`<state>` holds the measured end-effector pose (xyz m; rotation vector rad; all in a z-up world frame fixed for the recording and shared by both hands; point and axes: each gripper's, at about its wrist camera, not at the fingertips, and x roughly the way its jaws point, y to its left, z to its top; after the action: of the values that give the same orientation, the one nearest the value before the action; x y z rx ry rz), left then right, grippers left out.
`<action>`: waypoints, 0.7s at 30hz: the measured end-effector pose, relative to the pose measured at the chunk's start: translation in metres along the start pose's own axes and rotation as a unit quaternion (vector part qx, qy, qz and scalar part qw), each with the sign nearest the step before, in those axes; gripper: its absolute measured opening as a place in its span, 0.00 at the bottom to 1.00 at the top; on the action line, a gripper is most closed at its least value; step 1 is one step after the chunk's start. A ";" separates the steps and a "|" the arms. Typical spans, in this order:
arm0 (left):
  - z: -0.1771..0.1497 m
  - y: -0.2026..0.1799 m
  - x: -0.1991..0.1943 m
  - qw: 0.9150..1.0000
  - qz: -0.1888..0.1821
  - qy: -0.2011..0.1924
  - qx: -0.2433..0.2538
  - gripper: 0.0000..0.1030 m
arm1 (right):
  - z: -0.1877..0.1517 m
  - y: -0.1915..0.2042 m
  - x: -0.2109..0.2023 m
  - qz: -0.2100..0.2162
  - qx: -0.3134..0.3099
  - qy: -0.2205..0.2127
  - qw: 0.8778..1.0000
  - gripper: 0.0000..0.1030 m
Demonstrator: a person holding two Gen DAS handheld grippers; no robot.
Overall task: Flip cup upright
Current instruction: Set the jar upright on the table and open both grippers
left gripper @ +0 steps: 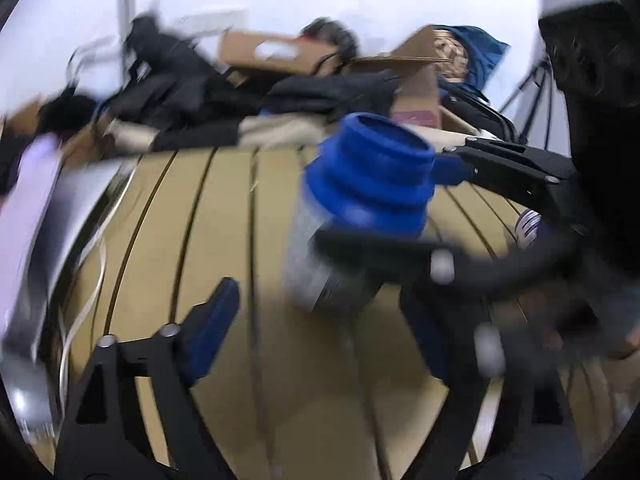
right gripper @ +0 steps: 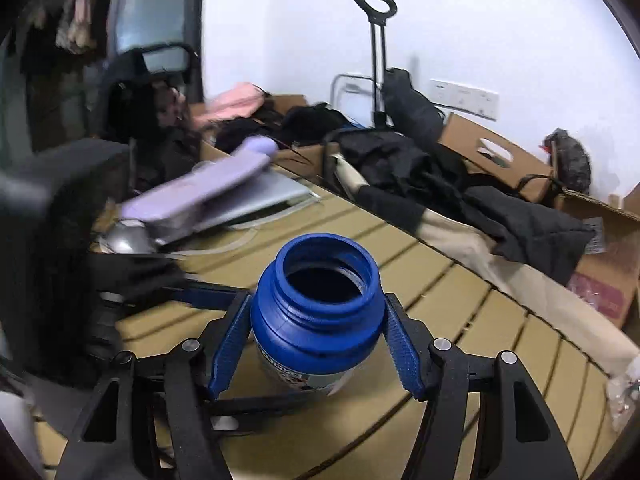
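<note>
The cup (right gripper: 318, 312) is a silver bottle-like cup with a blue threaded open top. It stands upright on the slatted wooden table (right gripper: 460, 320). My right gripper (right gripper: 316, 344) is shut on the cup, its blue pads pressing the blue collar from both sides. In the left wrist view the cup (left gripper: 360, 208) is blurred, held by the right gripper's fingers (left gripper: 452, 170). My left gripper (left gripper: 320, 332) is open and empty, in front of the cup's lower body and apart from it.
A lilac case (right gripper: 200, 192) lies on a grey laptop (right gripper: 264, 196) at the table's far left, with a metal spoon (right gripper: 128, 240) beside it. Dark clothes (right gripper: 460, 192) and cardboard boxes (right gripper: 500, 156) pile up beyond the table's far edge.
</note>
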<state>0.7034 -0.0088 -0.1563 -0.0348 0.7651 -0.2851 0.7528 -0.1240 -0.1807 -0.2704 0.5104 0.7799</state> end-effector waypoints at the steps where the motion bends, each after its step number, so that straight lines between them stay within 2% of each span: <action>1: -0.007 0.009 -0.006 1.000 0.005 0.008 -0.018 0.84 | -0.002 -0.001 0.008 -0.017 0.000 0.007 1.000 0.67; 3: -0.018 0.026 -0.020 0.998 0.015 0.011 -0.053 0.84 | -0.005 -0.003 0.020 -0.040 -0.003 0.015 0.999 0.68; 5: -0.027 0.038 -0.033 0.996 0.031 0.011 -0.083 0.85 | -0.008 -0.003 0.035 -0.056 -0.001 0.045 0.997 0.70; 6: -0.031 0.043 -0.040 0.995 0.037 0.013 -0.092 0.85 | -0.010 -0.001 0.041 -0.061 -0.003 0.064 0.996 0.79; 8: -0.036 0.049 -0.053 0.994 0.053 0.012 -0.100 0.85 | -0.013 0.003 0.039 -0.073 -0.004 0.078 0.994 0.80; 12: -0.035 0.049 -0.085 0.992 0.083 0.001 -0.098 0.86 | -0.013 0.005 -0.016 -0.074 0.034 0.055 0.995 0.80; 15: -0.024 0.042 -0.122 0.992 0.094 -0.021 -0.080 0.93 | -0.020 0.002 -0.081 -0.096 0.077 0.045 0.991 0.80; 17: -0.018 0.035 -0.146 0.992 0.098 -0.047 -0.069 1.00 | -0.031 0.000 -0.127 -0.129 0.102 0.043 0.986 0.80; 19: -0.015 0.025 -0.172 0.989 0.112 -0.076 -0.062 1.00 | -0.047 -0.003 -0.174 -0.164 0.123 0.041 0.978 0.80; 21: -0.018 0.013 -0.197 0.987 0.115 -0.097 -0.058 1.00 | -0.064 -0.003 -0.212 -0.219 0.136 0.056 0.965 0.80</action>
<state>0.5588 0.0572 -0.0376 -0.0829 0.5837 -0.0167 0.6062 -0.2793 -0.1223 -0.1633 0.6296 0.2601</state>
